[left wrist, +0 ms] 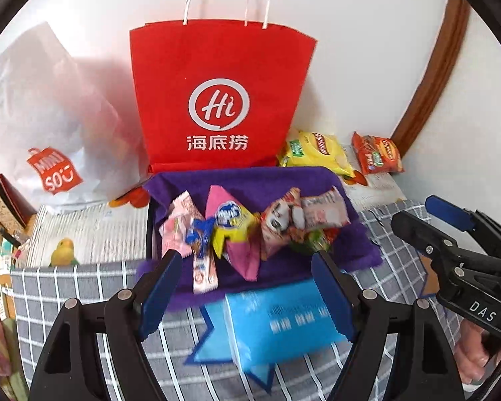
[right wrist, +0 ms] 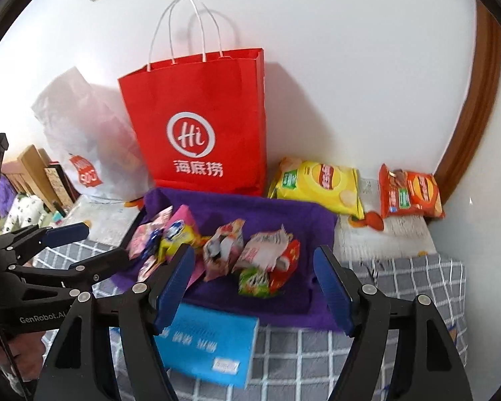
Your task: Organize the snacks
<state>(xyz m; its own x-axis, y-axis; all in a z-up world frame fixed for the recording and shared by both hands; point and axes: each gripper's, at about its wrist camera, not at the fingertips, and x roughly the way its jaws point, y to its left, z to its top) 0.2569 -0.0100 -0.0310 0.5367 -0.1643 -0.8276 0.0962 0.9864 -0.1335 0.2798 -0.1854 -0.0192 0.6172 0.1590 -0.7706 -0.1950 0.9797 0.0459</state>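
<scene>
- blue packet [left wrist: 277,324] is lying nearest the lens, flat on the checked cloth [left wrist: 66,287], just in front of the purple-lined tray [left wrist: 250,180] and touching its front edge.
- left gripper [left wrist: 247,287] is hovering over that packet with its fingers spread wide and nothing between them; right gripper [right wrist: 255,284] is standing equally wide and empty above the tray's front edge.
- small snack packs [right wrist: 217,247] are sitting in a loose, overlapping heap on the purple lining, while 1 yellow crisp bag [right wrist: 320,183] and 1 orange crisp bag [right wrist: 410,195] are lying outside the tray, by the wall right of the red paper bag [right wrist: 197,127].
- whether the heap is waiting to be sorted or is already gathered is not something these views are settling, so i am judging only the grasp.
- for a clean pick, each gripper should be closing on 1 sealed edge of a single pack, not on the puffed middle.
- packs are overlapping, so a neighbour could be getting dragged along; lifting slowly is helping.
- both grippers are working close together, so keeping them apart is mattering.
</scene>
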